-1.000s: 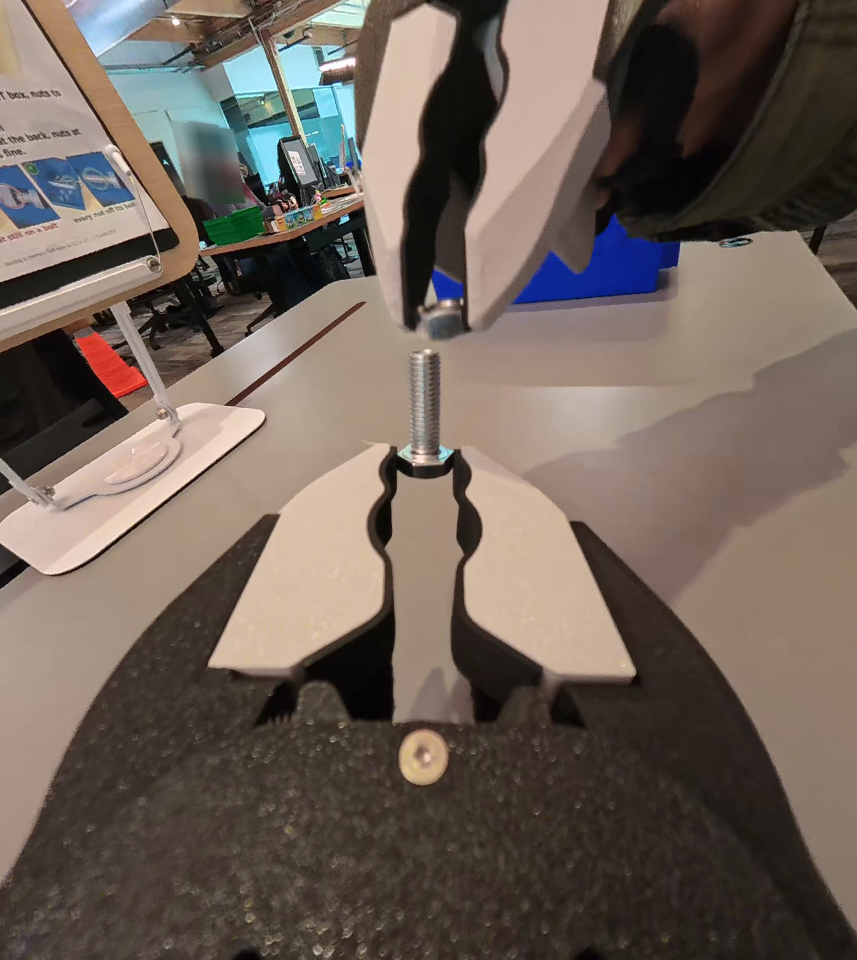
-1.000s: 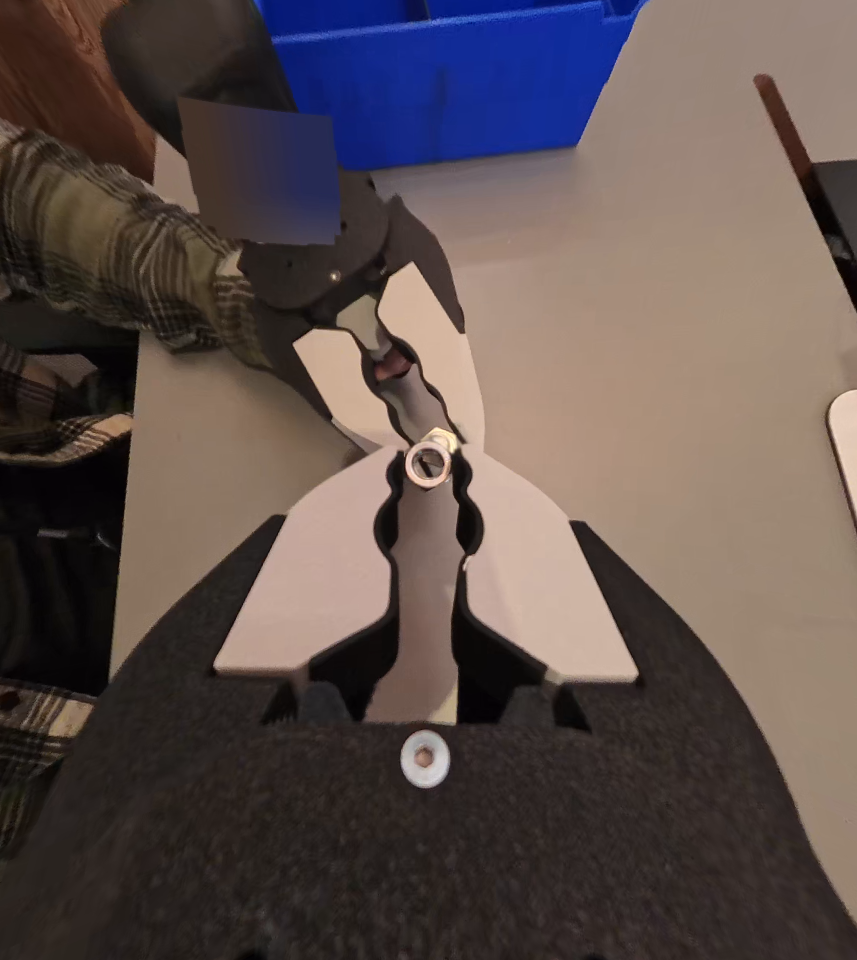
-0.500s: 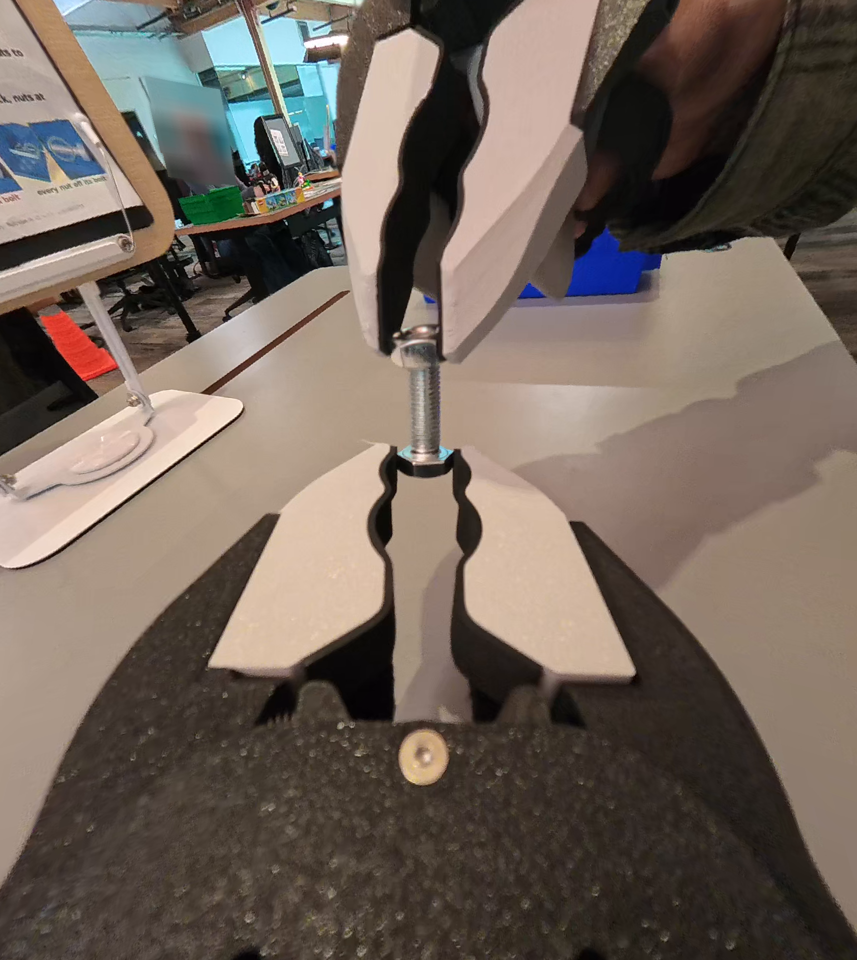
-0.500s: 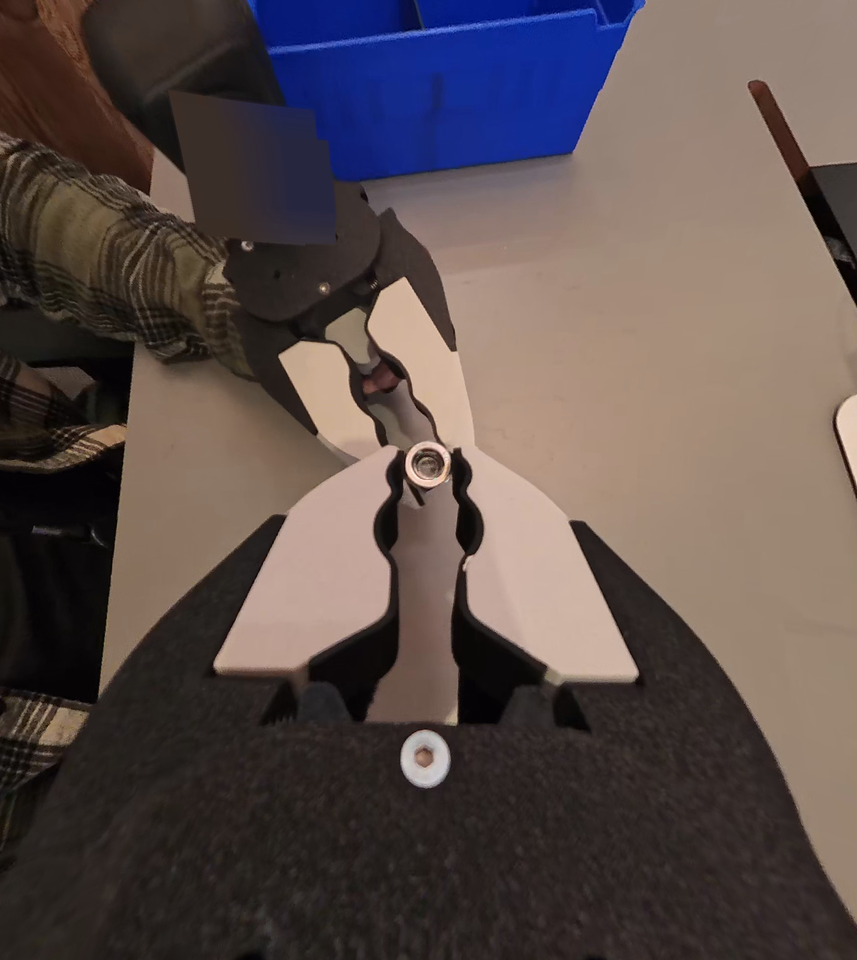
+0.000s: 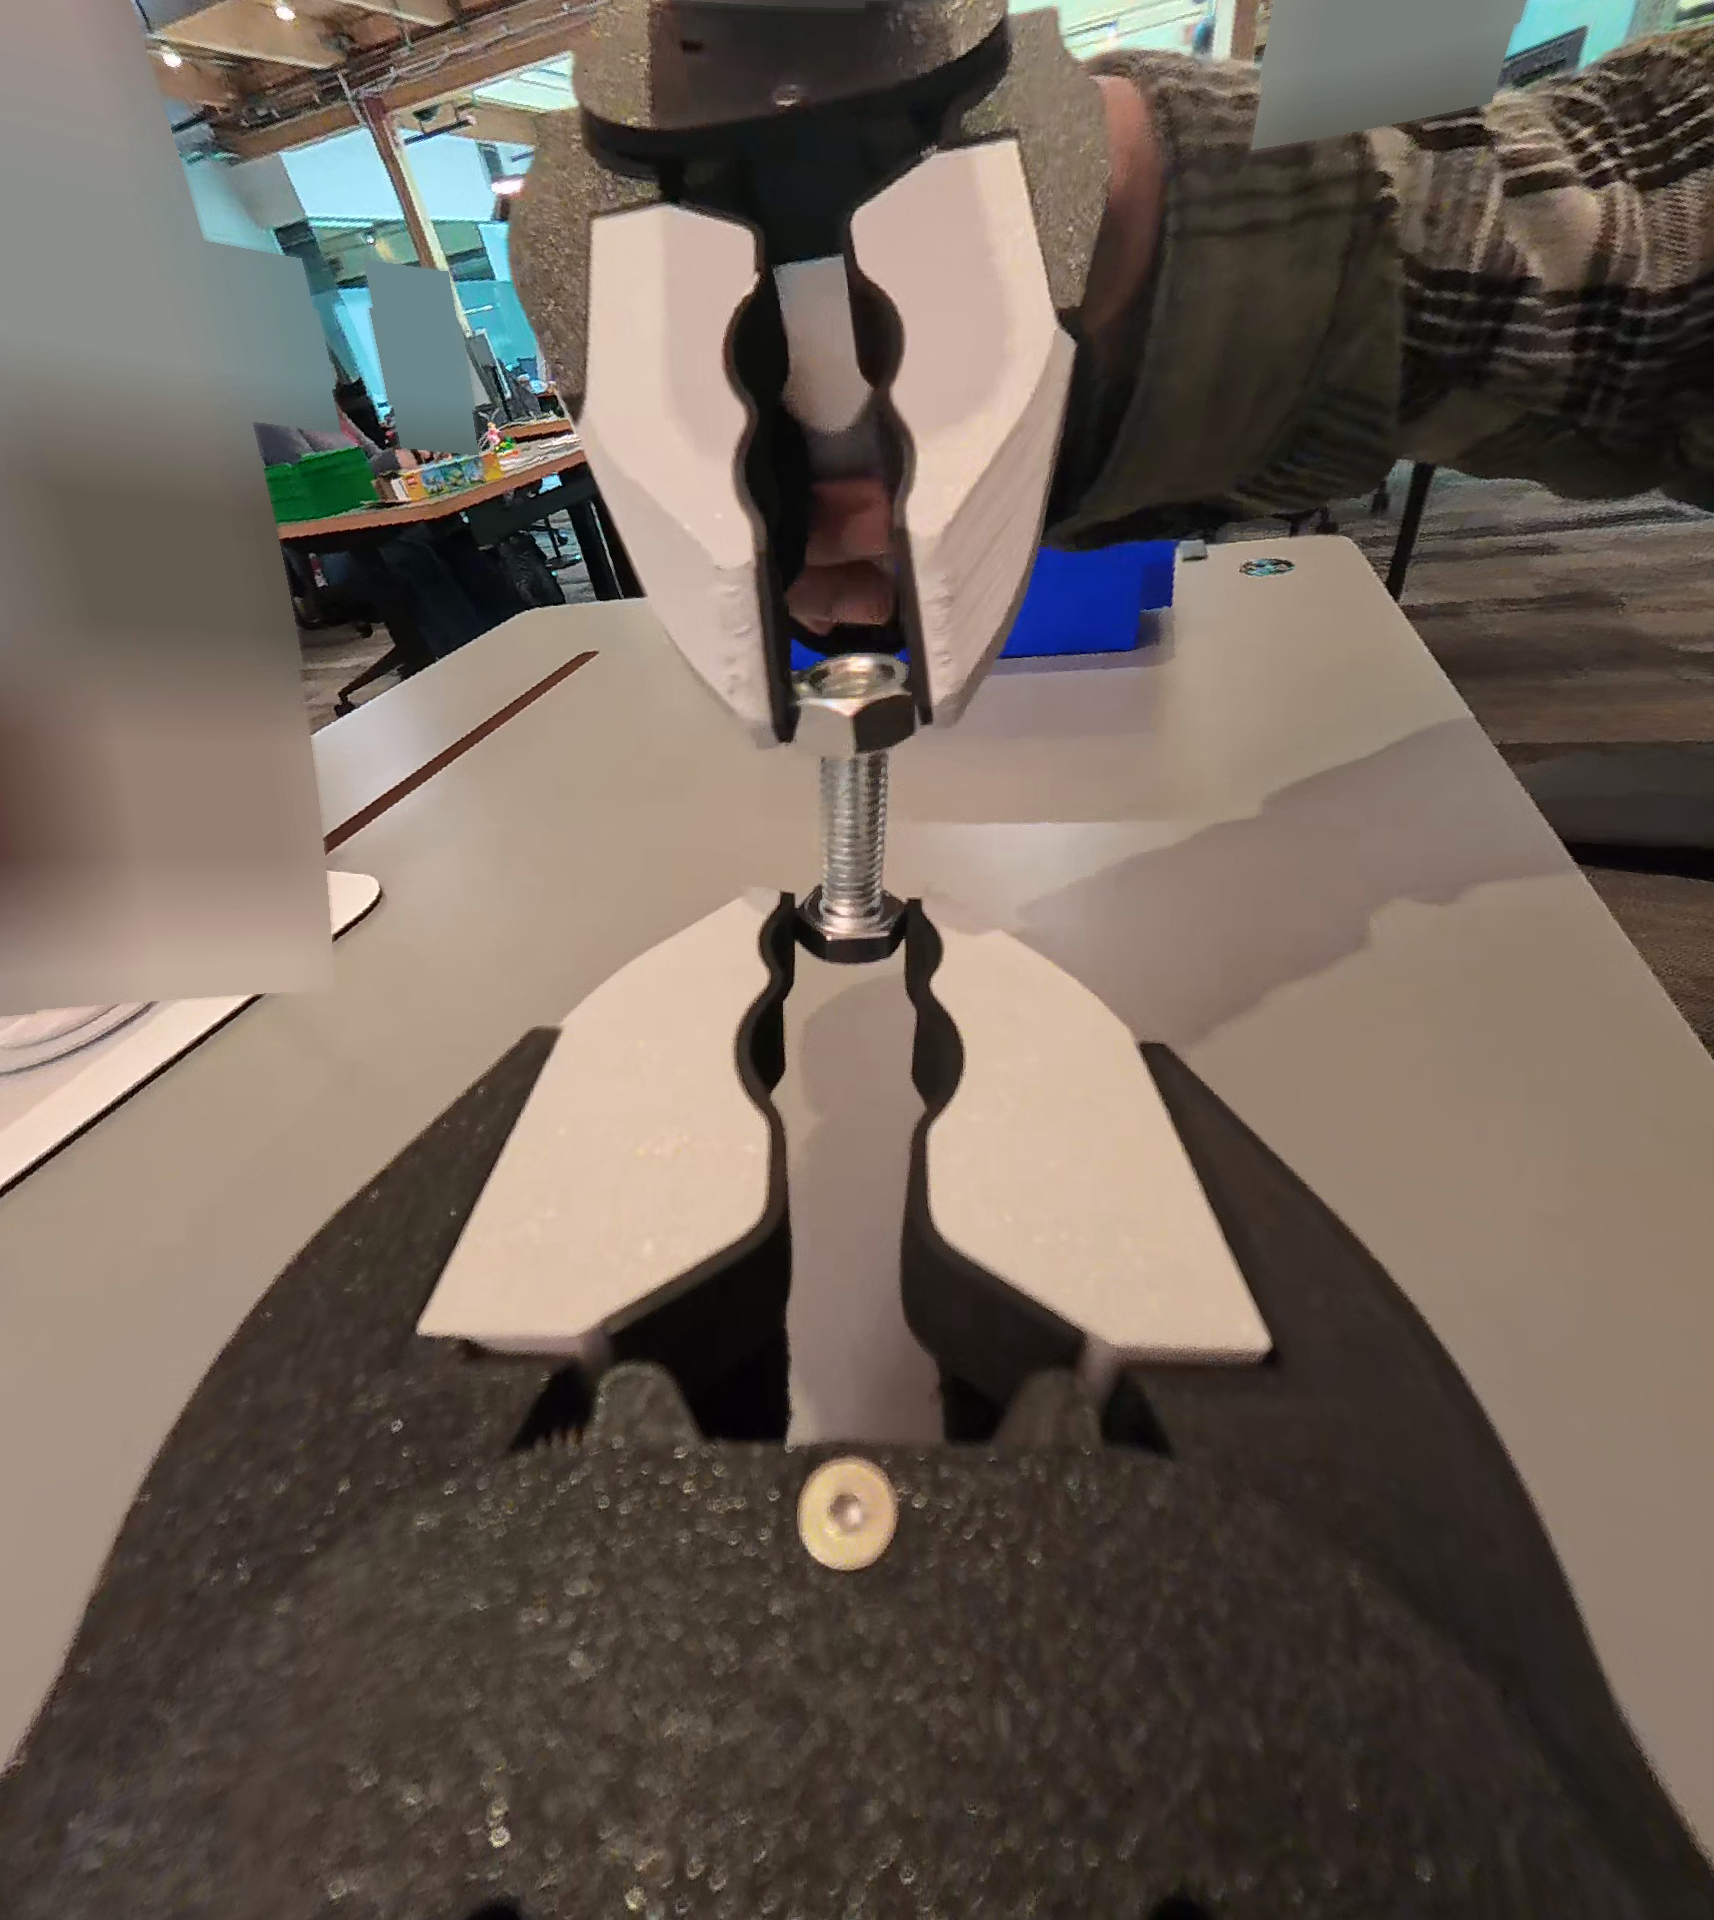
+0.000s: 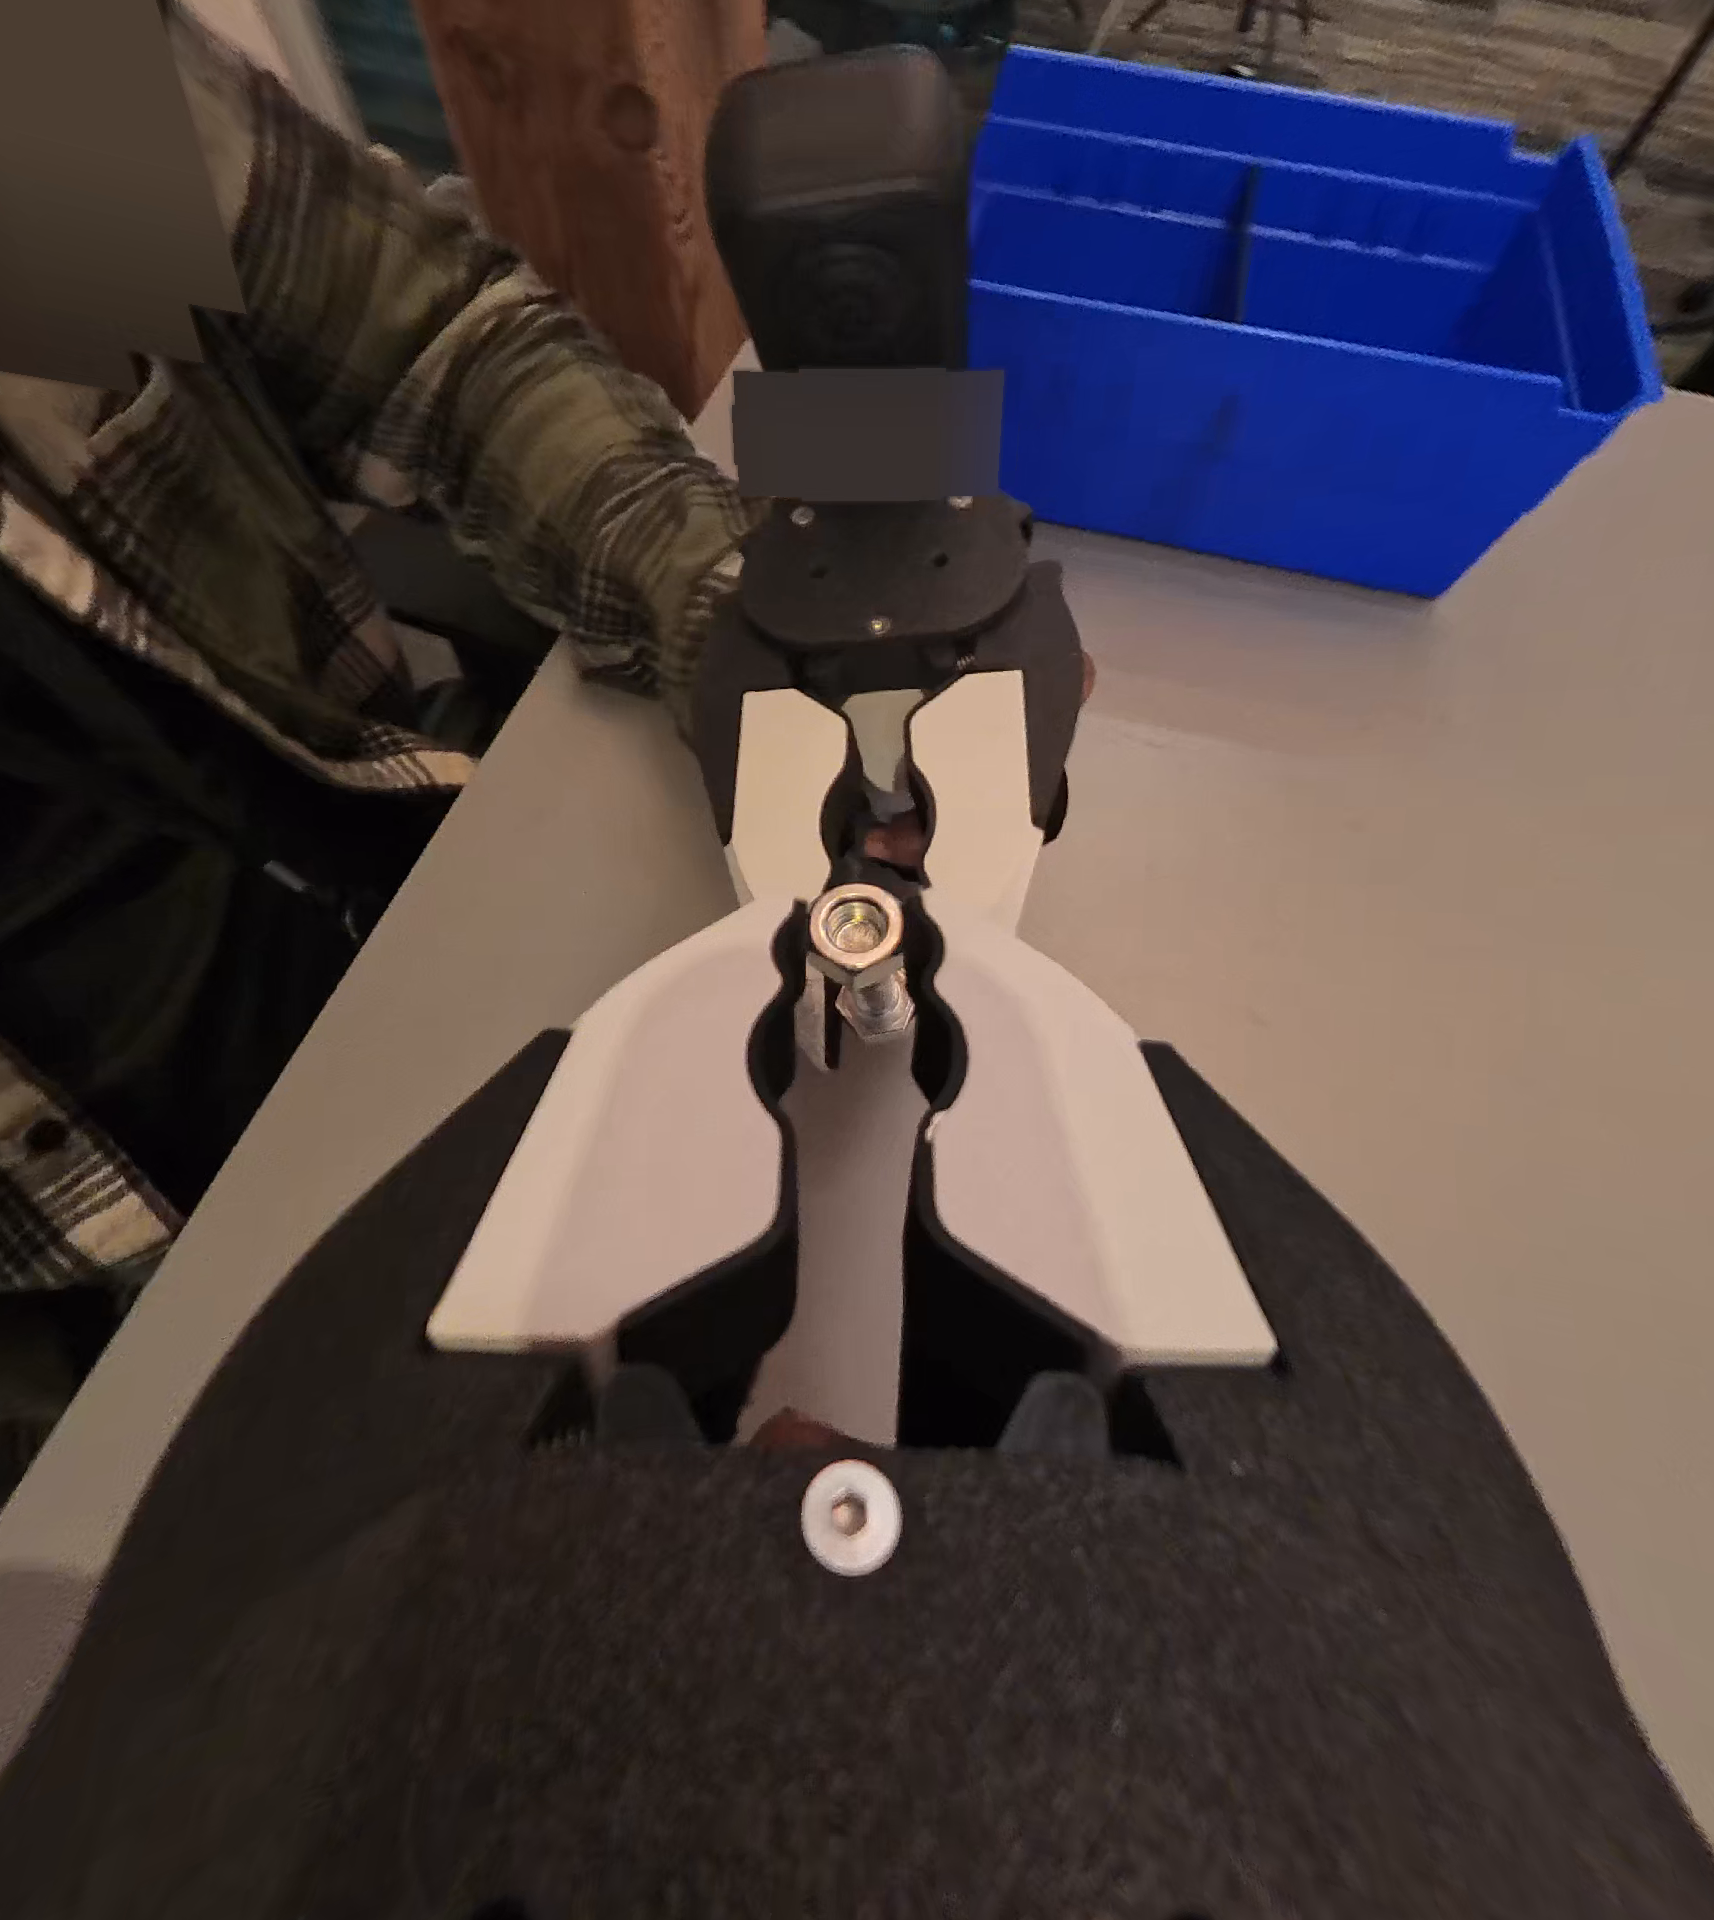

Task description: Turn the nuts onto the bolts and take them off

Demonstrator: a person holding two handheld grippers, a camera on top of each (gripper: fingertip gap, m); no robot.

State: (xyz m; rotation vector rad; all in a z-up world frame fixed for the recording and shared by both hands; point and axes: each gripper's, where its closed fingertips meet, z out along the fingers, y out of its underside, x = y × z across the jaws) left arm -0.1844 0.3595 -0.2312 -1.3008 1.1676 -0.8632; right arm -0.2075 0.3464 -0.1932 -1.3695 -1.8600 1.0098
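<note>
In the left wrist view my left gripper (image 5: 848, 930) is shut on the hex head of a silver bolt (image 5: 850, 831) and holds it upright over the grey table (image 5: 1352, 1039). My right gripper (image 5: 851, 717) comes down from above, shut on a silver nut (image 5: 851, 712) that sits on the top end of the bolt's thread. In the right wrist view my right gripper (image 6: 853, 935) holds the nut (image 6: 853, 928), seen from above with the bolt end inside its hole. The bolt (image 6: 874, 1003) and the left gripper (image 6: 868, 1029) show below and beyond it.
A blue divided bin (image 6: 1300, 416) stands at the table's far end and also shows in the left wrist view (image 5: 1081, 613). A white stand base (image 5: 53, 1101) lies to the left. The table edge (image 6: 417, 935) and a plaid sleeve (image 6: 520, 436) are close on the left. The left gripper's tips are roughly 4 centimetres from the right gripper's.
My right gripper has come down with the nut from just above the bolt onto the bolt's top end. Both grippers have turned, and the left one still holds the bolt head.
</note>
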